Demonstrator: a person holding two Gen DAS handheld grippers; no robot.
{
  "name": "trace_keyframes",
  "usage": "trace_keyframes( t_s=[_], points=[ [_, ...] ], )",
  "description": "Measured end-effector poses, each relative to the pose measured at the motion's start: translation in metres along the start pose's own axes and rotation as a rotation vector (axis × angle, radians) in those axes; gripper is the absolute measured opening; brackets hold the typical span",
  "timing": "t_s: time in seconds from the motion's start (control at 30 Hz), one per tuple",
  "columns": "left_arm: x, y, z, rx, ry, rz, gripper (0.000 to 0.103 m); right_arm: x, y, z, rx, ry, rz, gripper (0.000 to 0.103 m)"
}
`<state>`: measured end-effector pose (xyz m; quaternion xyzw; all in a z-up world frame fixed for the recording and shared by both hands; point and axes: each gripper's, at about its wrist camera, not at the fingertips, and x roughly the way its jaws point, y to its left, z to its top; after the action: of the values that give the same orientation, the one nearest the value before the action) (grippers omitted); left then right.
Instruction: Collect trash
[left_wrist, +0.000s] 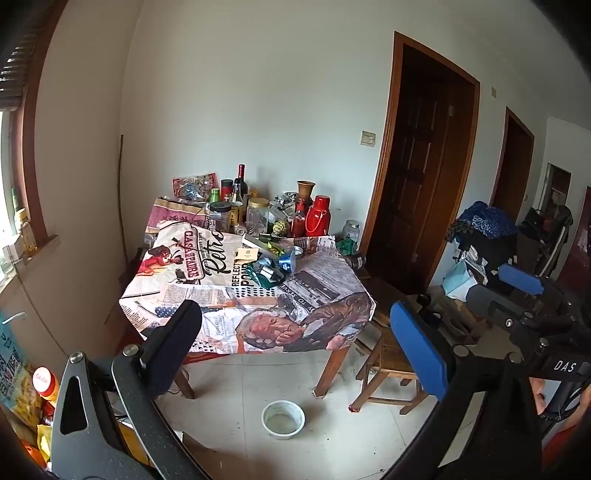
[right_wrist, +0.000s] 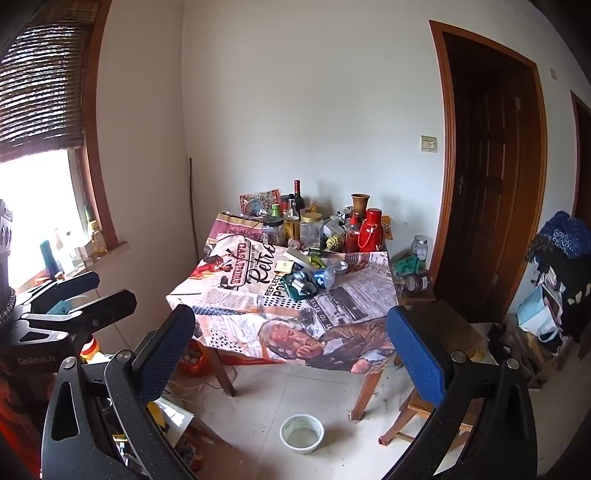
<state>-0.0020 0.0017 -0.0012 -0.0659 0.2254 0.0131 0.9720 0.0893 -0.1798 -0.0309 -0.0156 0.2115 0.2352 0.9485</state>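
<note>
A pile of trash (left_wrist: 273, 266) lies in the middle of the table: a crushed blue cup (left_wrist: 287, 261), green wrappers and small paper scraps. The same trash pile (right_wrist: 304, 281) shows in the right wrist view. My left gripper (left_wrist: 291, 314) is open and empty, held well short of the table's near edge. My right gripper (right_wrist: 290, 314) is also open with nothing between its fingers, at a similar distance. Each gripper shows at the edge of the other's view: the right gripper (left_wrist: 498, 291) and the left gripper (right_wrist: 110, 290).
The table (left_wrist: 207, 295) wears a printed newspaper-style cloth; bottles, jars and a red flask (left_wrist: 317, 216) crowd its far edge. A white bowl (left_wrist: 283, 419) sits on the floor in front. A wooden chair (left_wrist: 388, 365) stands at the right, clutter lies at the left, dark doors behind.
</note>
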Motion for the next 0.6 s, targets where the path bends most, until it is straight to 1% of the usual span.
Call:
trace_keyframes(
  t_s=[0.6],
  points=[
    [-0.0003,0.0011,-0.0045,0.011,-0.006,0.003,0.103,-0.0041,0.0057,0.0006,0.005,-0.005,0.012,0.103]
  ],
)
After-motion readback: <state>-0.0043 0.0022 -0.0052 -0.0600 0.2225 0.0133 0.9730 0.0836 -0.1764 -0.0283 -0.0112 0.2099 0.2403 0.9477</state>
